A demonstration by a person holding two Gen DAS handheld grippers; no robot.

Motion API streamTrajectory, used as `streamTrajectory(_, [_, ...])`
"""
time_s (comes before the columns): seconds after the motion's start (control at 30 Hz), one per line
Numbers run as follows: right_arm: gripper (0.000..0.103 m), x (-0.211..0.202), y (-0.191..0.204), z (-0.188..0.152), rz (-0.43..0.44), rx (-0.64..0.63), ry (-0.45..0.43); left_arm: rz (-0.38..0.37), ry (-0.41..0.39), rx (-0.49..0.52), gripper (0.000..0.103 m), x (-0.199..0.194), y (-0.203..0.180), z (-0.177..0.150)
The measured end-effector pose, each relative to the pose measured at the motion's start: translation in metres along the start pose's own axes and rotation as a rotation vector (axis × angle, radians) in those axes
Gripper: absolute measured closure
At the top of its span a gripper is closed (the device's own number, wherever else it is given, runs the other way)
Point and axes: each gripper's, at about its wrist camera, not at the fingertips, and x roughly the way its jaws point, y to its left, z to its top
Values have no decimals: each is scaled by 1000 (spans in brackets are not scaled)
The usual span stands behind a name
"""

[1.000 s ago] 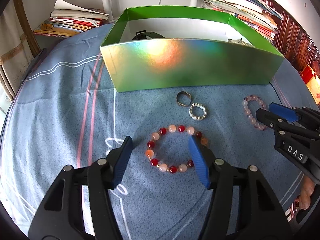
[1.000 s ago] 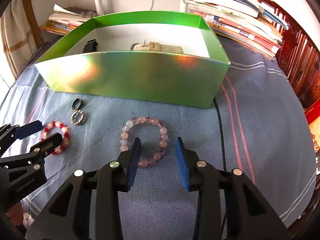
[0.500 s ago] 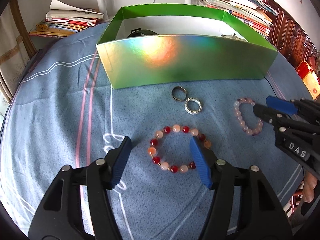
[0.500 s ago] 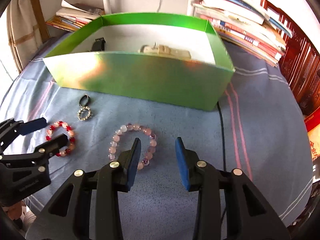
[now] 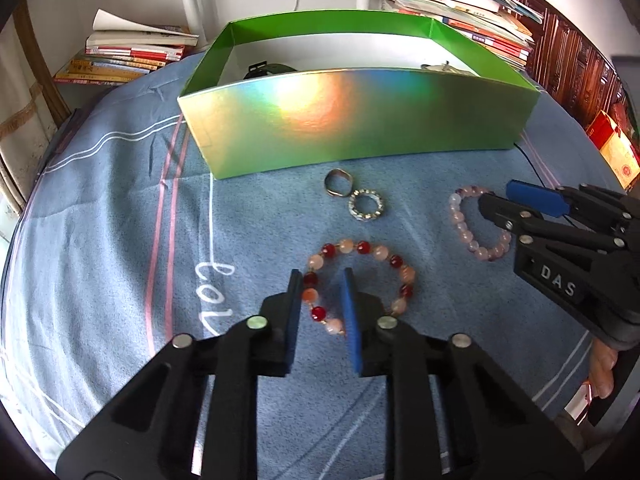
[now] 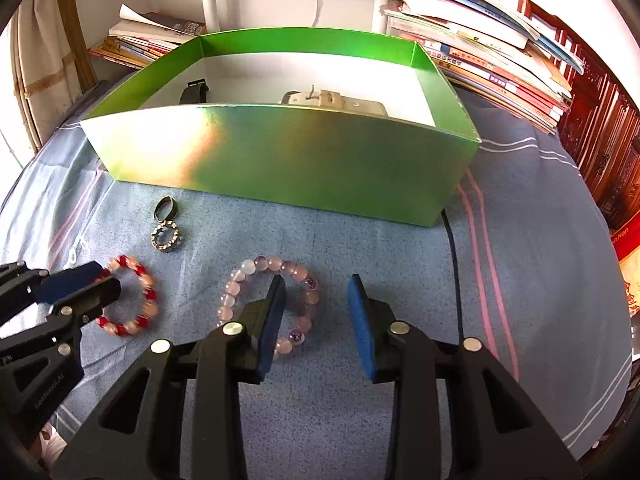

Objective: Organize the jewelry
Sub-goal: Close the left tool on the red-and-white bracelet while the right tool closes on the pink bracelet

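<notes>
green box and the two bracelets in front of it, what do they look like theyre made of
Green box: likely thin card with a glossy holographic foil finish; its front wall throws a rainbow glare. Red and peach bracelet: round polished beads, glass or stone, hard to tell which. Pale pink bracelet: translucent, glossy beads, perhaps quartz or glass.

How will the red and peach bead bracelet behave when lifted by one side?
The red and peach bead bracelet will probably sag, being separately strung beads. Its round, glossy beads may slip between the closing left gripper pads. It looks light.
</notes>
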Motion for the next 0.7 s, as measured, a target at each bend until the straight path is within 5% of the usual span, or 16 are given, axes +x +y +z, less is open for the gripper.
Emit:
streamTrajectory(0.17, [70, 0, 1, 1, -6, 3, 1, -9, -5, -3, 83, -2, 0, -2])
streamTrajectory(0.47, [60, 0, 0, 0, -29, 7, -2, 21, -10, -24, 63, -2, 10, -4])
streamTrajectory(0.7, [62, 0, -1, 0, -27, 7, -9, 18, -16, -24, 63, -2, 10, -5])
